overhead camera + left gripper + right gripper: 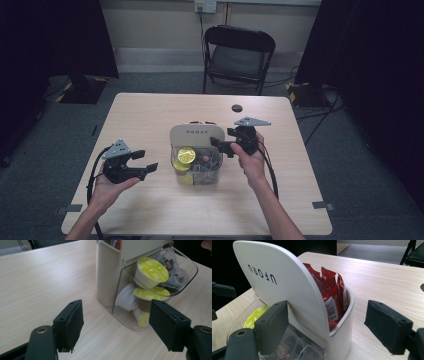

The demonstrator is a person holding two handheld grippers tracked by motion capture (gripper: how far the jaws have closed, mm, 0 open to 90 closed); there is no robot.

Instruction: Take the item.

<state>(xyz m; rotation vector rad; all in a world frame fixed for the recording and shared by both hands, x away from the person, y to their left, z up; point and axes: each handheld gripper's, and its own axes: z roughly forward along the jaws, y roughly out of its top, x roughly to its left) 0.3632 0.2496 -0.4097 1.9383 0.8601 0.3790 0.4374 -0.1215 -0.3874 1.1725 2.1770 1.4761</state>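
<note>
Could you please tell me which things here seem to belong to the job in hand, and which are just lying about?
Likely part of the job:
- organiser box
- yellow-lidded capsules in its clear front bin
- red sachets in its rear compartment
- left claw, open
- right claw, open

Just about:
- folding chair
- small dark disc on the table

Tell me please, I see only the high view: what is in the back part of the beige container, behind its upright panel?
Observer: Red sachets stand upright in the back compartment, seen from the right gripper view.
Operator: Is there any writing on the panel?
Observer: Yes, the panel carries dark letters that seem to read UFORU, upside down in that view.
Operator: And the clear front bin, how many yellow-lidded pods?
Observer: The left gripper view shows at least three yellow-lidded pods in the clear bin, beside dark wrapped items.
</note>
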